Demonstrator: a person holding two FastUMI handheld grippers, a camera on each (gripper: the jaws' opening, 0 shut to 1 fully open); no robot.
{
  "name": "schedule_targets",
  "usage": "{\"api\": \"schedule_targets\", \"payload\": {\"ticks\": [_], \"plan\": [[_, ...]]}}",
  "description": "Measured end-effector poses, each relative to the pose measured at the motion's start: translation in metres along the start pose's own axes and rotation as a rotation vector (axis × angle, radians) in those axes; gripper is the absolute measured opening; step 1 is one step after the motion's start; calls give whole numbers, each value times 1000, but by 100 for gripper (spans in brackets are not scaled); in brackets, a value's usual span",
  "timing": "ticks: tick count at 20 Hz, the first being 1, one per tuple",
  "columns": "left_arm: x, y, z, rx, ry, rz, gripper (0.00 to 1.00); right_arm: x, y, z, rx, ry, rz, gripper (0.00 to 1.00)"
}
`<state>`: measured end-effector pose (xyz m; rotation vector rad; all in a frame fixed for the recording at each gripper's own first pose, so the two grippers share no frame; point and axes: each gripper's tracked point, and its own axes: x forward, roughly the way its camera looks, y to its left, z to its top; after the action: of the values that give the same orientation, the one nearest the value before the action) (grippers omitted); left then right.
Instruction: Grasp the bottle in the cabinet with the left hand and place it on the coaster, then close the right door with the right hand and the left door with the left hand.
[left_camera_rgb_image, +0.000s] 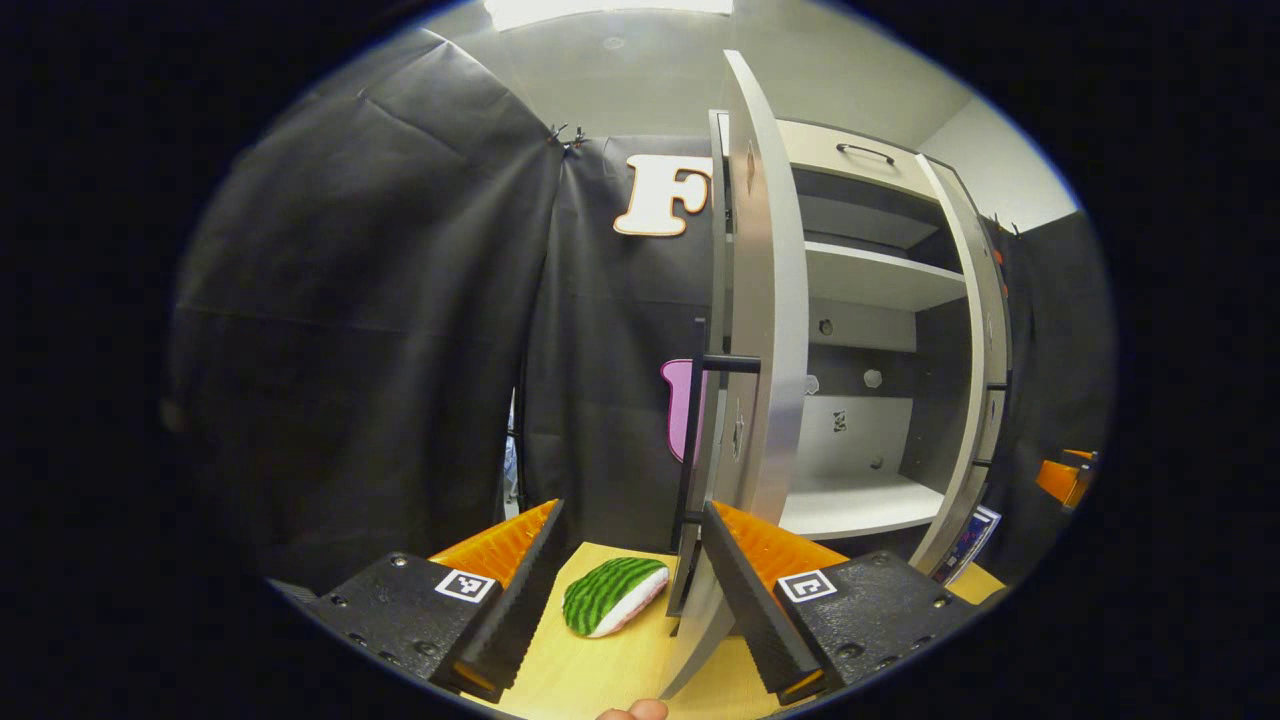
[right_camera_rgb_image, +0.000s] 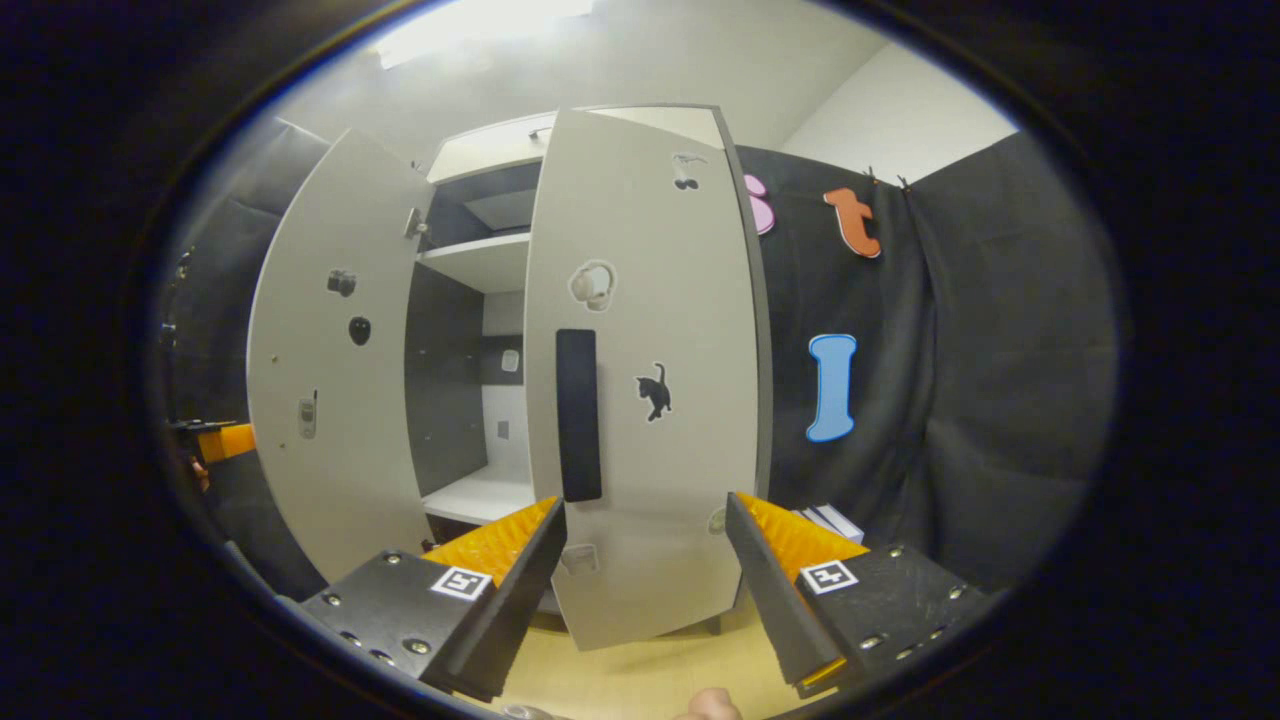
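The cabinet (left_camera_rgb_image: 870, 280) stood on the table (left_camera_rgb_image: 600, 670) with both doors ajar. Your right gripper (right_camera_rgb_image: 645, 570), fingers spread, faced the right door (right_camera_rgb_image: 650, 400) by its handle (right_camera_rgb_image: 578, 415). Your left gripper (left_camera_rgb_image: 630, 590), also spread, straddled the left door (left_camera_rgb_image: 765, 330) edge-on, near a watermelon-patterned coaster (left_camera_rgb_image: 612, 595). I couldn't spot the bottle.

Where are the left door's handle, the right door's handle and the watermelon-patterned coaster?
left door's handle (left_camera_rgb_image: 692, 430): left gripper view, mid bar.
right door's handle (right_camera_rgb_image: 578, 415): right gripper view, centre of bar.
coaster (left_camera_rgb_image: 612, 595): left gripper view, striped top.
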<state>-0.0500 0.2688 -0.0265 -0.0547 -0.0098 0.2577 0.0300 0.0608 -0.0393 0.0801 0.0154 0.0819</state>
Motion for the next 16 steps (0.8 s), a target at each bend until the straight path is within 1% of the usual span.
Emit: {"api": "schedule_targets", "payload": {"ticks": [3,4,5,6,7,8,9,11,12,13,15,16], "plan": [[1,1,0,-38,0,9,84,0,-6,-2,10,9,-5,96],[1,2,-1,-48,1,12,84,0,-8,-2,12,9,-5,93],[0,2,-1,-55,0,16,84,0,-9,-1,13,8,-4,96],[-1,1,-2,-59,-1,17,88,1,-10,0,12,7,-3,96],[-1,0,-2,-61,-1,15,88,2,-12,-1,8,8,-2,93],[0,0,-3,-61,0,11,88,3,-12,-1,5,9,1,93],[0,0,-2,-61,1,11,88,3,-13,-1,5,10,4,96],[0,0,-2,-60,-1,14,88,6,-12,-1,12,11,11,96],[1,0,-2,-62,-1,11,84,6,-11,0,15,10,14,96],[1,-1,-1,-67,-2,4,88,7,-11,-1,16,12,18,97],[0,-6,-3,-87,3,-26,88,8,-10,-4,12,20,26,96],[-1,-12,-2,-103,6,-44,88,8,-9,-5,10,24,29,93]]}}
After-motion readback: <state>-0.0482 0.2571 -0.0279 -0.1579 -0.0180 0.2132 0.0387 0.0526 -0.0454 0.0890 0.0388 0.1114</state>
